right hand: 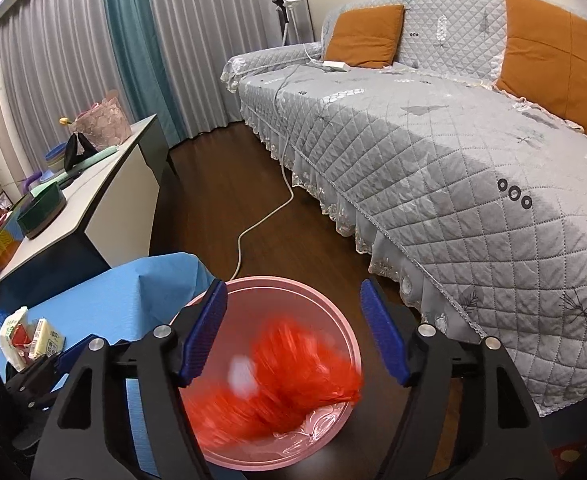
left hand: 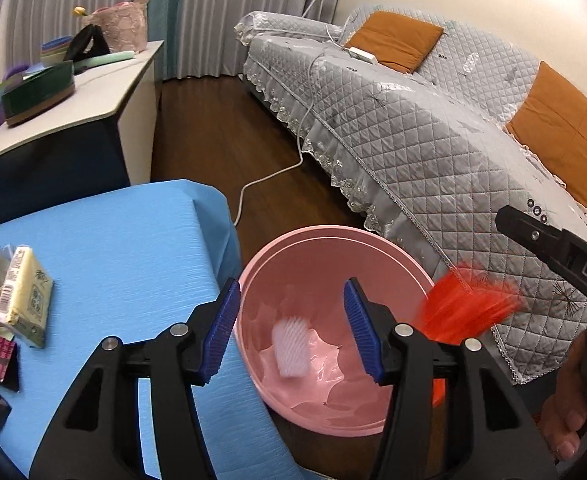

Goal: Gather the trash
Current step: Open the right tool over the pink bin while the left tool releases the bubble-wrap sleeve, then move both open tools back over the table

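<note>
A white piece (left hand: 291, 346) is seen in the pink bin (left hand: 333, 240), and a blurred red wrapper (right hand: 293, 364) is apparently dropping in. Both the left gripper (left hand: 291, 326) and the right gripper (right hand: 293, 330) are held with jaws wide apart and empty. Several packets (left hand: 23, 296) are left on the blue table (left hand: 125, 248), so the task is judged partly done.

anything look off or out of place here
Yes: a white cable trails from the sofa across the floor toward the pink bin, a trip hazard. A red wrapper is motion-blurred in the right gripper view, apparently falling into the bin.
</note>
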`<action>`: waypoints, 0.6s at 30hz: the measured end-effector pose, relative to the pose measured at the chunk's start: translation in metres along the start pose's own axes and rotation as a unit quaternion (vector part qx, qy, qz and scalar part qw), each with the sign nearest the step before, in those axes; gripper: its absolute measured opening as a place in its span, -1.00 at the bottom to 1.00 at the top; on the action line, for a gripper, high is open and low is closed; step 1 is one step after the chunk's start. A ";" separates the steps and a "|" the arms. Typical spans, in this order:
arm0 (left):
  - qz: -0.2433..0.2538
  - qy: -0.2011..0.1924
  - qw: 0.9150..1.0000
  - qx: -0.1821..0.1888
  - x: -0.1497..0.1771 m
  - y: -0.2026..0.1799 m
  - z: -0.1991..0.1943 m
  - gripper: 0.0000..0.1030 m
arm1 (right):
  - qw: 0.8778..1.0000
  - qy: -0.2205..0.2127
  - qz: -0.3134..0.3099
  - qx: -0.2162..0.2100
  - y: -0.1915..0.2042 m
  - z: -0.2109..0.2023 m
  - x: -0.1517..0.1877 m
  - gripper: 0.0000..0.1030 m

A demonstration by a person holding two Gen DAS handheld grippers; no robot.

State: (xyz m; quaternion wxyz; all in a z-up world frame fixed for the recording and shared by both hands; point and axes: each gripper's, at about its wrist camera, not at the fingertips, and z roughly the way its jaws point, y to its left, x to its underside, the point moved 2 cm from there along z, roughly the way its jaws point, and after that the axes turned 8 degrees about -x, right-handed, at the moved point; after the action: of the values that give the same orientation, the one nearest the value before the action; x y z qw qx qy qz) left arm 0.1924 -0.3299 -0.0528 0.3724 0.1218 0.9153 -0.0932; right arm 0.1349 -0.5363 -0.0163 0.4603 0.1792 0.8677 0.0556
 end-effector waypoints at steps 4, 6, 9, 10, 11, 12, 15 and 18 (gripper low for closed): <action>-0.005 -0.007 1.000 -0.002 0.001 0.010 -0.013 0.02 | 1.000 -0.004 -0.005 -0.004 0.005 -0.002 -0.001 0.45; -0.009 -0.014 1.000 -0.004 0.000 0.017 -0.022 0.03 | 1.000 -0.005 -0.008 -0.006 0.009 -0.003 -0.001 0.48; -0.015 -0.027 1.000 -0.007 0.001 0.028 -0.039 0.05 | 1.000 -0.009 -0.014 -0.014 0.016 -0.006 -0.002 0.51; -0.015 -0.035 0.999 -0.009 0.001 0.032 -0.046 0.05 | 1.000 -0.013 -0.018 -0.018 0.020 -0.008 -0.002 0.51; -0.014 -0.044 0.999 -0.012 0.001 0.035 -0.053 0.05 | 0.999 -0.018 -0.022 -0.017 0.023 -0.010 -0.002 0.51; -0.013 -0.051 0.999 -0.015 0.000 0.038 -0.059 0.06 | 0.999 -0.027 -0.027 -0.015 0.028 -0.014 -0.002 0.51; -0.015 -0.076 0.997 -0.023 -0.001 0.050 -0.082 0.16 | 0.998 -0.045 -0.029 -0.021 0.039 -0.024 -0.002 0.49; -0.022 -0.098 0.995 -0.026 0.001 0.064 -0.102 0.16 | 0.998 -0.055 -0.031 -0.029 0.052 -0.033 -0.001 0.47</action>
State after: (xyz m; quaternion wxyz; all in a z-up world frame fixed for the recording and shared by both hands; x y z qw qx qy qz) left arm 0.1429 -0.2421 0.0133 0.4612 0.0822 0.8790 -0.0891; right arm 0.1221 -0.4858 0.0175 0.5138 0.1416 0.8442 0.0571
